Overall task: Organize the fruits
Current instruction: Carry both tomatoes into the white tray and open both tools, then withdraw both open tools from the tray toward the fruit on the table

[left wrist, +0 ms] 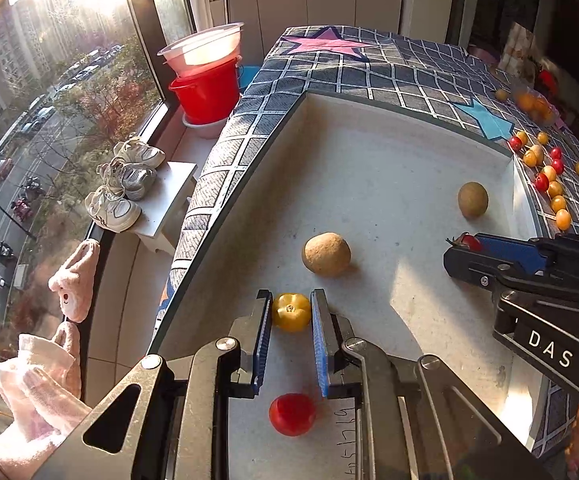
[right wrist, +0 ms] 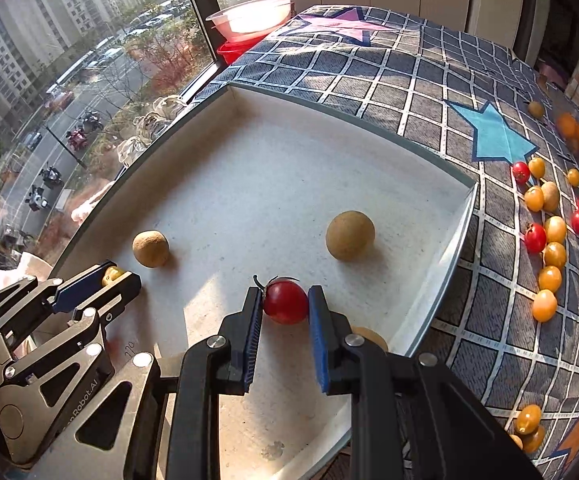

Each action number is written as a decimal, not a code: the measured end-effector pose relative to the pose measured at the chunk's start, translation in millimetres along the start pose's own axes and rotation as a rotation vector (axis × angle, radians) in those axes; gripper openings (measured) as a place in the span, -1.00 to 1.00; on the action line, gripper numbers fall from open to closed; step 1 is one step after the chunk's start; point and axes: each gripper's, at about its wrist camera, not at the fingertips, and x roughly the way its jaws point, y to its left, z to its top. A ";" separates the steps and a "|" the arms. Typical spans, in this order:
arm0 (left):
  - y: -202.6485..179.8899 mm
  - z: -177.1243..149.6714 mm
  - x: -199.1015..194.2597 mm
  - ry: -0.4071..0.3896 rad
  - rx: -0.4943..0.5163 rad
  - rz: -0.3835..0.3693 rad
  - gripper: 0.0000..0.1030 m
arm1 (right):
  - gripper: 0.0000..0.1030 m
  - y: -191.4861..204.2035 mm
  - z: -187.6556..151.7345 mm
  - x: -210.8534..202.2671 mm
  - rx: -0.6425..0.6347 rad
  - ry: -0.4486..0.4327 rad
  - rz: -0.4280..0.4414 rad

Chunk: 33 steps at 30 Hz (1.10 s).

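Observation:
My left gripper (left wrist: pixel 290 307) is shut on a yellow cherry tomato (left wrist: pixel 290 312) over the near left of the white tray (left wrist: pixel 369 104). My right gripper (right wrist: pixel 284 300) is shut on a red cherry tomato (right wrist: pixel 285 302) over the tray's near right; it also shows in the left wrist view (left wrist: pixel 455 248). Two brown round fruits (left wrist: pixel 326 254) (left wrist: pixel 472 199) lie in the tray. A red tomato (left wrist: pixel 292 414) lies in the tray under my left gripper. Several red and yellow tomatoes (right wrist: pixel 549 240) lie on the checked cloth to the right.
The tray sits on a checked cloth with stars (right wrist: pixel 493 132). A red bucket with a clear bowl (left wrist: pixel 205 80) stands by the window at the left. Shoes (left wrist: pixel 125 184) and pink slippers (left wrist: pixel 75 280) lie on the sill. More orange fruits (right wrist: pixel 577 132) lie far right.

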 end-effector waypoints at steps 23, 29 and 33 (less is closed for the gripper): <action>-13.1 -0.1 -30.9 -0.056 0.017 -0.032 0.61 | 0.54 -37.3 -4.3 -66.6 0.110 -0.130 0.088; -37.9 2.7 -47.9 -0.086 0.075 -0.041 0.61 | 0.54 -65.9 -23.9 -83.7 0.152 -0.148 0.076; -57.4 4.3 -57.0 -0.097 0.109 -0.059 0.61 | 0.54 -92.8 -42.9 -94.1 0.200 -0.157 0.053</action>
